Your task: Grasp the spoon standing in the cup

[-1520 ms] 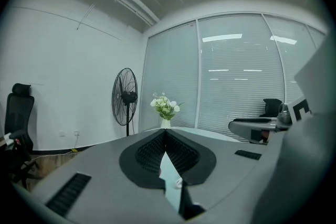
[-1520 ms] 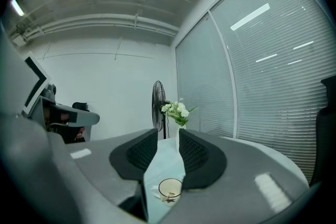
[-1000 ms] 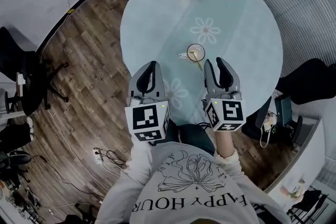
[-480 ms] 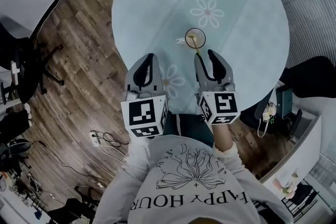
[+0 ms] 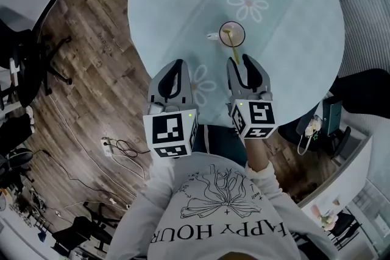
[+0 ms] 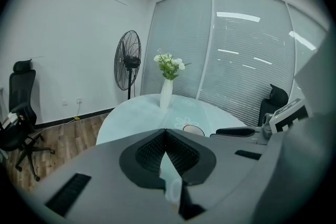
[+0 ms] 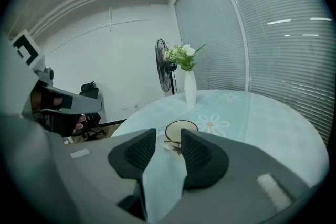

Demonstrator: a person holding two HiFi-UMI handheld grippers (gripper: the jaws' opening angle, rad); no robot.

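A round cup (image 5: pixel 232 34) stands on the pale blue table (image 5: pixel 183 3), with a yellowish spoon (image 5: pixel 234 50) leaning out of it toward me. My right gripper (image 5: pixel 241 59) hovers just short of the cup, open and empty, with the spoon's handle end by its left fingertip. In the right gripper view the cup (image 7: pixel 181 128) and spoon handle (image 7: pixel 174 143) show in the gap between the jaws. My left gripper (image 5: pixel 177 63) hangs over the table's near edge to the cup's left, shut and holding nothing. The left gripper view shows the cup (image 6: pixel 193 130) beyond its closed tips.
A white vase of flowers (image 6: pixel 166 93) stands at the far side of the table, and a standing fan (image 6: pixel 127 60) is behind it. Black office chairs (image 5: pixel 27 64) are on the wooden floor at the left. Another dark chair (image 5: pixel 359 91) is at the right, and cables (image 5: pixel 119 148) lie near my feet.
The head view has tipped, so the table sits higher in frame. Both grippers stay near the table's front edge. The right jaws have spread a little and the spoon handle now ends at their tip.
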